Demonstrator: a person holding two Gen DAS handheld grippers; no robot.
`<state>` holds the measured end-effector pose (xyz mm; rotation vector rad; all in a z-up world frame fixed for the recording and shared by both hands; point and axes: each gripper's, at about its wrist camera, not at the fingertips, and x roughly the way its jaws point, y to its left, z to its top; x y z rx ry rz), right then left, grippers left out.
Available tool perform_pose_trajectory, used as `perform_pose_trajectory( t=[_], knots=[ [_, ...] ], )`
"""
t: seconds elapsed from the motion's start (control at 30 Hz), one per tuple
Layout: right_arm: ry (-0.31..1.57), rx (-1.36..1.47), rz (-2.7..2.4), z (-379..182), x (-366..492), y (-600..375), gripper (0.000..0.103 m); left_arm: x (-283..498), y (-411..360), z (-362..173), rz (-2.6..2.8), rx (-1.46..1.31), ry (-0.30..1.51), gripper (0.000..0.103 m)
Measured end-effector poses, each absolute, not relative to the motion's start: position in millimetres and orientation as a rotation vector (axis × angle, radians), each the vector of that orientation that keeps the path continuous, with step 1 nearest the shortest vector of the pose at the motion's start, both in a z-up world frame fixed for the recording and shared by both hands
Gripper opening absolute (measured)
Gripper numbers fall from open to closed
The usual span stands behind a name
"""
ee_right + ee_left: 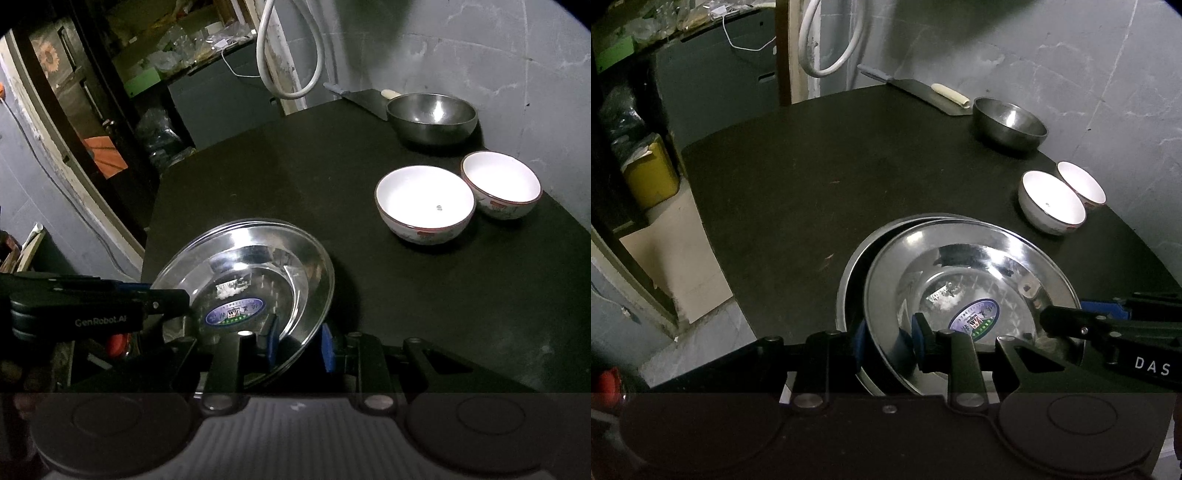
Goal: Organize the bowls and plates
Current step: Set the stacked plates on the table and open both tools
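Both grippers, left [886, 341] and right [297, 343], are pinching opposite near rims of the shiny round steel plate [967, 280], which I'm holding tilted over the plate below.

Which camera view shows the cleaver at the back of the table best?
The left wrist view: the cleaver lies fully visible, grey handle, blade and a pale object resting on it. In the right wrist view the steel bowl hides much of the blade.

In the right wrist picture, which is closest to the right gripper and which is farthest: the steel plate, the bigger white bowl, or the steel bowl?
1. Steel plate, between the right gripper's pads.
2. Bigger white bowl, farther, to the right.
3. Steel bowl, at the table's far end by the wall.
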<state>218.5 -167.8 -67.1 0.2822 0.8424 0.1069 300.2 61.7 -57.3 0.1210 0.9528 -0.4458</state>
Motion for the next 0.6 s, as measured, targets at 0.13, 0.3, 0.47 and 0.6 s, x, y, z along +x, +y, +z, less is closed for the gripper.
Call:
perform_pose_trajectory(
  t=[0.13,0.3,0.47,0.6],
  knots=[
    [0.845,0.282,0.112,-69.0,220.2,-167.9,0.027,299.2,61.9,-57.9,-0.439,0.124,0.955,0.028],
    [0.847,0.284,0.113,-70.2,220.8,-168.5,0.027,298.9,61.9,-58.1,-0.438,0.127,0.958,0.028],
    [0.846,0.283,0.113,-70.2,220.8,-168.4,0.027,299.3,61.0,-57.7,-0.436,0.134,0.960,0.028],
    [0.849,0.284,0.111,-71.4,220.5,-168.7,0.027,299.0,60.4,-57.0,-0.434,0.138,0.957,0.028]
  ],
)
